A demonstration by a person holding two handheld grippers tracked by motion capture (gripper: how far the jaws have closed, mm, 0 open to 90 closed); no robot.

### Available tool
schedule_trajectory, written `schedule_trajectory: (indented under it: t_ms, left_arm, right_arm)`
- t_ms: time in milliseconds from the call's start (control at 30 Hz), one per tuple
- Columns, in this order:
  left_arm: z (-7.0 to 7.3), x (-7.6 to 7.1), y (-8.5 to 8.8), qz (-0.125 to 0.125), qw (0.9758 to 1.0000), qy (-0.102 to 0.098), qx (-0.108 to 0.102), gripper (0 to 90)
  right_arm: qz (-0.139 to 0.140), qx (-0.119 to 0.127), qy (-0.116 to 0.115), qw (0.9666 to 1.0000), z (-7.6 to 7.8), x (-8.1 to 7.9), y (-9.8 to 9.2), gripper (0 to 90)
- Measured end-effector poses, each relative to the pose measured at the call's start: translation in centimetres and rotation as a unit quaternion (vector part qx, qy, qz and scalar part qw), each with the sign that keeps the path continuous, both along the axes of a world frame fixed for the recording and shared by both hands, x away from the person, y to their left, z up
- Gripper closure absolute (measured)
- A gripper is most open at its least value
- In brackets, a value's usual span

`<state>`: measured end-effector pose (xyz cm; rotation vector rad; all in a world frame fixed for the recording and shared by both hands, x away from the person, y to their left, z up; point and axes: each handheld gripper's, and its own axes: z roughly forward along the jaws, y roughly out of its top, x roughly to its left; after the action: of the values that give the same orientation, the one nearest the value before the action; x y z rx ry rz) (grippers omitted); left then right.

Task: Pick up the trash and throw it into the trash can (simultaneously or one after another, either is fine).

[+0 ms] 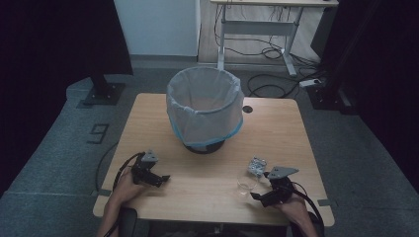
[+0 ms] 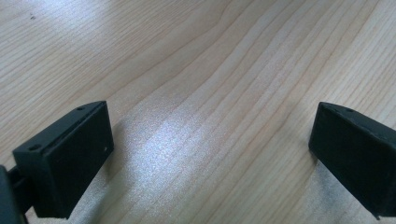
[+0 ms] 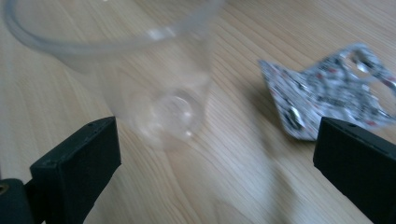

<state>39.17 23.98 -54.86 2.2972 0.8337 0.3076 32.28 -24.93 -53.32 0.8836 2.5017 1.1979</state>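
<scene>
A: Starting big: a wooden table (image 1: pixel 207 197), with a bin (image 1: pixel 205 106) lined in a pale bag standing at its far middle.

B: And the smaller things?

A: A clear plastic cup (image 3: pixel 140 70) stands upright near the front right edge, with a crumpled foil wrapper (image 3: pixel 327 88) just beside it, on the bin's side.

B: Which tool is nearer?

A: The right gripper (image 3: pixel 217 158), jaws wide apart and empty; the cup sits just ahead, toward its left jaw. The left gripper (image 2: pixel 210 154), also spread and empty, rests well apart over bare wood.

B: Anything unclear?

A: The cup's rim is cut off and blurred; the wrapper's print is unreadable.
</scene>
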Motion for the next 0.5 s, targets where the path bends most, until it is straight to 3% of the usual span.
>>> schedule_trajectory:
  t_ms: [367, 500]
  left_arm:
    - [0.0, 0.0, 0.0, 0.000, 1.0000, 0.000, 0.000, 0.0]
    - [0.0, 0.0, 0.0, 0.000, 1.0000, 0.000, 0.000, 0.0]
  right_arm:
    - [0.026, 0.005, -0.005, 0.9996, 0.6, 0.5, 2.5, 0.5]
    - [0.035, 0.009, -0.009, 0.9993, 0.8, 0.9, 3.1, 7.4]
